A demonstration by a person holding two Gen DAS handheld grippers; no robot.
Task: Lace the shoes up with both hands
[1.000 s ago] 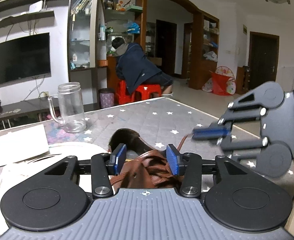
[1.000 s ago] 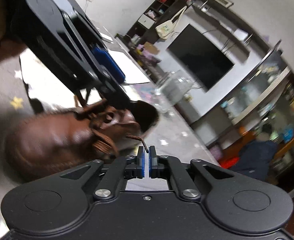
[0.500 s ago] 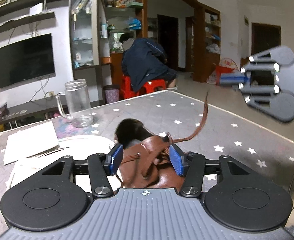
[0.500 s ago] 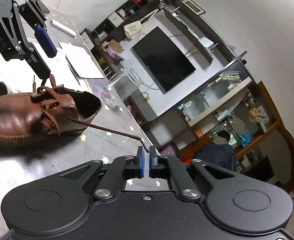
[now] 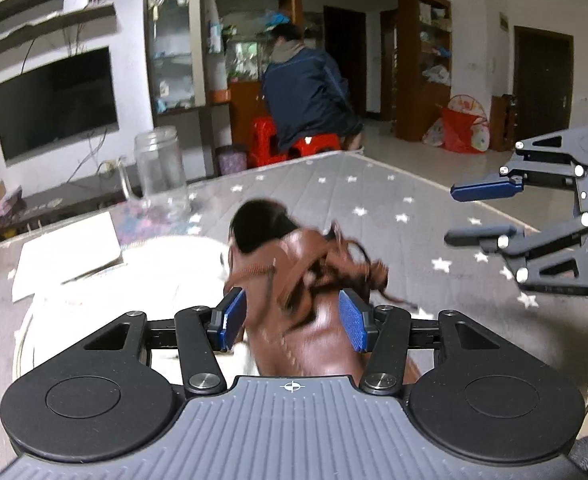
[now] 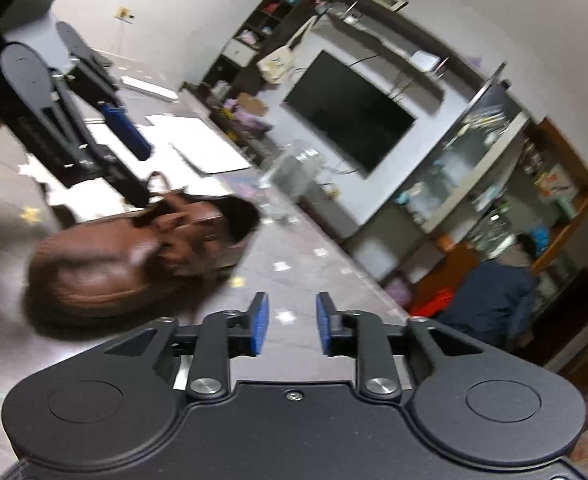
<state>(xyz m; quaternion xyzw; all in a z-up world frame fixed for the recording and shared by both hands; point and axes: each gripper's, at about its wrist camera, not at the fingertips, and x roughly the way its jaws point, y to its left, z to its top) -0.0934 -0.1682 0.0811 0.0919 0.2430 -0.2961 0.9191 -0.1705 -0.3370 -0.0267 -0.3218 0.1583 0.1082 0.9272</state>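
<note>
A brown leather shoe [image 5: 298, 320] rests on the grey star-patterned table [image 5: 374, 192], its opening facing away from me. My left gripper [image 5: 293, 320] is open, with its blue pads [image 5: 234, 316] either side of the shoe's tongue. Loose brown laces [image 5: 358, 264] lie bunched on top. To the right, my right gripper [image 5: 470, 214] hovers open above the table, with nothing in it. In the right wrist view the right gripper [image 6: 293, 328] is open and empty; the blurred shoe [image 6: 134, 264] lies at left, and the left gripper [image 6: 134, 160] is over it.
A glass mug [image 5: 160, 168] stands at the table's far left. White papers [image 5: 70, 252] and a white round sheet [image 5: 166, 256] lie left of the shoe. The table edge [image 5: 474, 200] runs close on the right. A person [image 5: 306, 96] sits on a red stool beyond.
The right gripper held the lace end and pulled it taut to the right; now it has opened and let go. The lace has fallen slack on the shoe.
</note>
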